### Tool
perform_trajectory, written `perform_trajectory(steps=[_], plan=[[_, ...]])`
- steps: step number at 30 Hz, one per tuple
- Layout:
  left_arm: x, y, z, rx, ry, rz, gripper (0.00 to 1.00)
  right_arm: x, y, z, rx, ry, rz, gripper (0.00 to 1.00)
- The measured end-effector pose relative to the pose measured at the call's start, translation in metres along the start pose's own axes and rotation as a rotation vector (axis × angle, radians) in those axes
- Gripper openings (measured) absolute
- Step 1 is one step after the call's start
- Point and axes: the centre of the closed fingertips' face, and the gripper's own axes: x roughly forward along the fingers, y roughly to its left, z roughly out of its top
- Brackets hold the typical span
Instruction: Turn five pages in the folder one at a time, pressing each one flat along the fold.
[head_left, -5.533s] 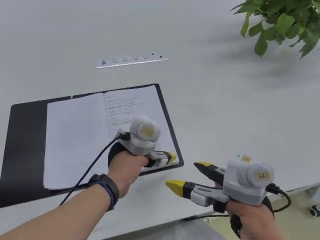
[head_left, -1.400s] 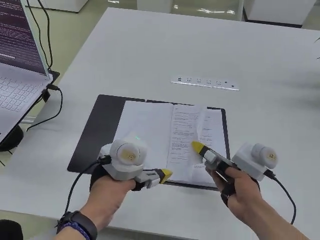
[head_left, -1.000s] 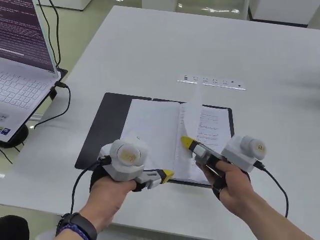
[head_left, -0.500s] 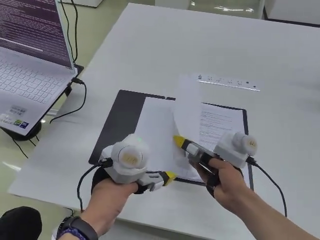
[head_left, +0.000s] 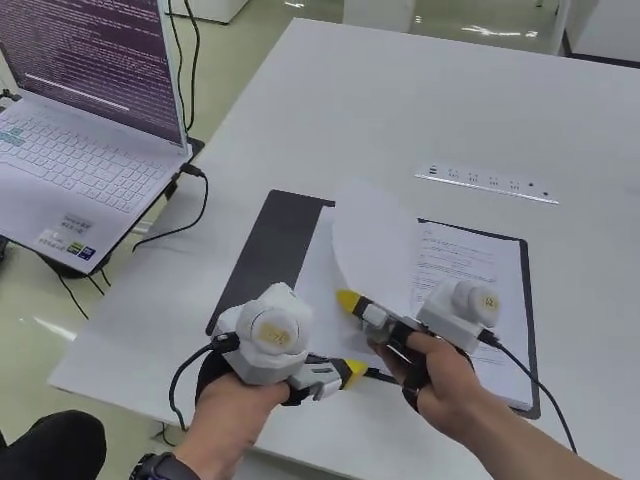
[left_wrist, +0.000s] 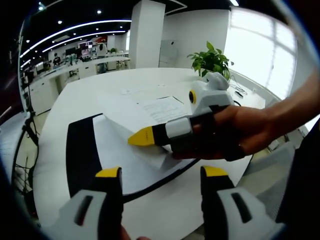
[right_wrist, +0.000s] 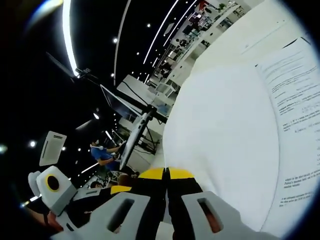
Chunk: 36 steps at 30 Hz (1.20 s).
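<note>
A black folder (head_left: 268, 252) lies open on the white table, with a printed page (head_left: 470, 270) flat on its right side. One white page (head_left: 372, 238) stands lifted and curved over the fold. My right gripper (head_left: 348, 300) is shut on that page's lower edge; in the right gripper view its yellow tips (right_wrist: 166, 173) meet against the white page (right_wrist: 225, 135). My left gripper (head_left: 352, 372) hovers at the folder's near edge, open and holding nothing. In the left gripper view (left_wrist: 161, 172) its jaws frame the right gripper (left_wrist: 142, 136) and the folder (left_wrist: 80, 155).
An open laptop (head_left: 90, 110) sits at the left with a cable (head_left: 190, 215) trailing toward the folder. A socket strip (head_left: 490, 183) is set into the table behind the folder. The table's near edge runs just under my hands. A potted plant (left_wrist: 212, 57) stands at the far end.
My right gripper came to the folder's right page, shut on its edge, then lifted it and carried it left over the fold. The left gripper stayed at the near edge.
</note>
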Motion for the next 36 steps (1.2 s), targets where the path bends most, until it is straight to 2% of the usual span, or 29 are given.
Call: perform_trajectory(steps=[2,4,9,20,25,28,31,36], plan=[[-0.001,0.003,-0.003,-0.01,0.007,0.007,0.63,0.006,-0.001,-0.002,0.012,0.002,0.006,0.0],[-0.003,0.005,-0.006,-0.016,0.009,0.011,0.63,0.011,0.001,-0.001,0.055,-0.016,0.016,0.0],[-0.007,0.012,-0.013,-0.038,0.014,0.025,0.63,0.024,0.002,-0.004,0.064,-0.009,0.011,0.0],[-0.014,0.015,-0.019,-0.062,0.025,0.04,0.64,0.046,-0.03,-0.028,0.069,0.051,-0.074,0.0],[-0.015,0.018,-0.02,-0.073,0.023,0.046,0.64,0.049,-0.037,-0.034,0.084,0.068,-0.102,0.0],[-0.015,0.018,-0.02,-0.076,0.025,0.045,0.64,0.049,-0.048,-0.044,0.076,0.102,-0.136,0.04],[-0.014,0.016,-0.021,-0.076,0.026,0.042,0.64,0.048,-0.048,-0.05,0.091,0.115,-0.132,0.07],[-0.013,0.015,-0.021,-0.077,0.029,0.039,0.64,0.048,-0.041,-0.049,0.089,0.113,-0.1,0.16]])
